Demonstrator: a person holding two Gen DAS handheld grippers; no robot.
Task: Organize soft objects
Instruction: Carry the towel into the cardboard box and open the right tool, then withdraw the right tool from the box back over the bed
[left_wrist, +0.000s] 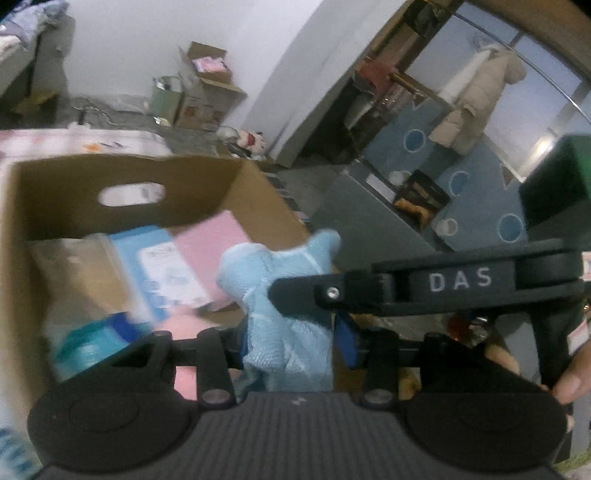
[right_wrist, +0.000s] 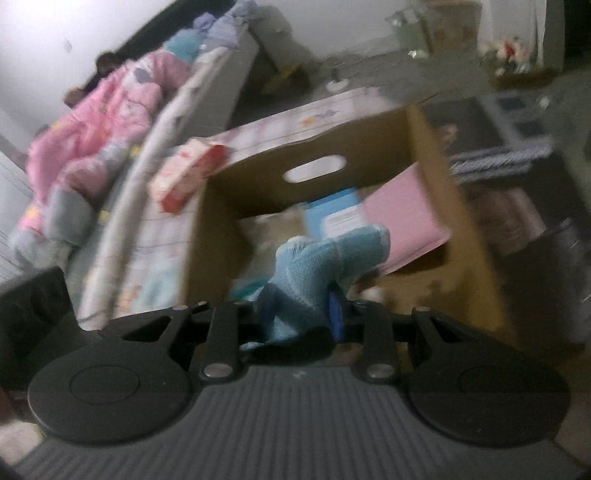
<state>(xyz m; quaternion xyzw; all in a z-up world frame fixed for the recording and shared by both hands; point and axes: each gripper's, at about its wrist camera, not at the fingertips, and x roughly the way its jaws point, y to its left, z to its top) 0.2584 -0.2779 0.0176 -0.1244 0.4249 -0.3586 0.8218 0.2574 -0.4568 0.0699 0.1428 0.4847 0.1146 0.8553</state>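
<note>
Tongs (left_wrist: 291, 332) gripping blue cloth (left_wrist: 284, 295), box (left_wrist: 129, 177) blurred

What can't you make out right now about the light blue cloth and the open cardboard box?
- Left wrist view: items low in the brown cardboard box are smeared by motion blur; the label on the blue packet is unreadable.
- Left wrist view: the light blue knitted cloth hides the left gripper pads.
- Right wrist view: the whole frame is blurred; the right gripper shuts on the cloth, whose lower end is hidden behind the gripper body.
</note>
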